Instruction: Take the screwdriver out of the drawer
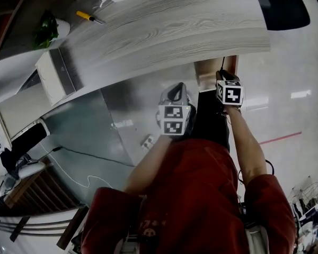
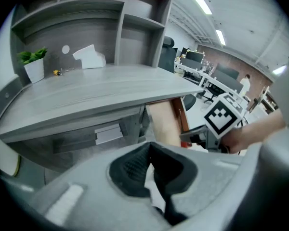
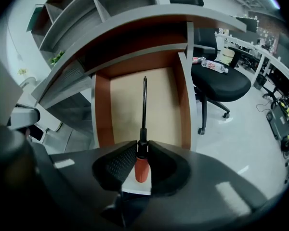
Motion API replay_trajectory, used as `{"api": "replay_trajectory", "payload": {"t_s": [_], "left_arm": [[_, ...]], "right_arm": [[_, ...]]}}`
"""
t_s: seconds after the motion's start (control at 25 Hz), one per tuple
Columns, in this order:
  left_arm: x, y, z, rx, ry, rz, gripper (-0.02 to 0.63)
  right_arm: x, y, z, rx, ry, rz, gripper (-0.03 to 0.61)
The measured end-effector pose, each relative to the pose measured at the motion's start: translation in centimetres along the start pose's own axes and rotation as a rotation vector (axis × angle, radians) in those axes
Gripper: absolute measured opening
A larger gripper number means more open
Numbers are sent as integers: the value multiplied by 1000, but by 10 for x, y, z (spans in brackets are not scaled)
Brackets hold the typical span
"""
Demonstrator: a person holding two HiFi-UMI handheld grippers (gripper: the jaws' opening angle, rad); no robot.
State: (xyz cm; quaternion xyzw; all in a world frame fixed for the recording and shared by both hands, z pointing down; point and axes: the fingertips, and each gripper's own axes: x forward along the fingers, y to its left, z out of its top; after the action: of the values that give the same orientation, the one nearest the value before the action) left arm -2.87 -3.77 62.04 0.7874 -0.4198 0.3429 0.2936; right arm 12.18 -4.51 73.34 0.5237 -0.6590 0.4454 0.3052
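**Screwdriver clamped in the right gripper over the open drawer**

The right gripper (image 3: 142,146) has its two dark pads pressed on the screwdriver (image 3: 143,124) where the red handle meets the black collar. The handle's butt sits back between the jaws, and the thin dark shaft points straight ahead over the pale floor of the drawer (image 3: 100,110). Whether the tip touches that floor I cannot tell. The drawer has reddish-brown walls and stands pulled out below the right end of the grey wood-grain desk (image 2: 101,90).

Just to the left, the left gripper (image 2: 150,148) has its jaw tips together with nothing between them.

On the far left of the desktop lie a yellow-handled tool (image 2: 58,72) and a potted plant (image 2: 33,64). To the right of the drawer stands a black office chair (image 3: 216,83) with a water bottle (image 3: 209,64) on its seat.
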Motion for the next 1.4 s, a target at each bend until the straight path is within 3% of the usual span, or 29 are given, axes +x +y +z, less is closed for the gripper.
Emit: {"api": "replay_trajectory", "payload": {"t_s": [0.68,1.4], "left_arm": [[-69,17,6,28,-84,10,-2],[-160,78,7,-95,-191,121,-2]], "right_arm": [[-82,67,-14,-98,-41,18,72],[-159,137,12,-151,-165,53,71]]}}
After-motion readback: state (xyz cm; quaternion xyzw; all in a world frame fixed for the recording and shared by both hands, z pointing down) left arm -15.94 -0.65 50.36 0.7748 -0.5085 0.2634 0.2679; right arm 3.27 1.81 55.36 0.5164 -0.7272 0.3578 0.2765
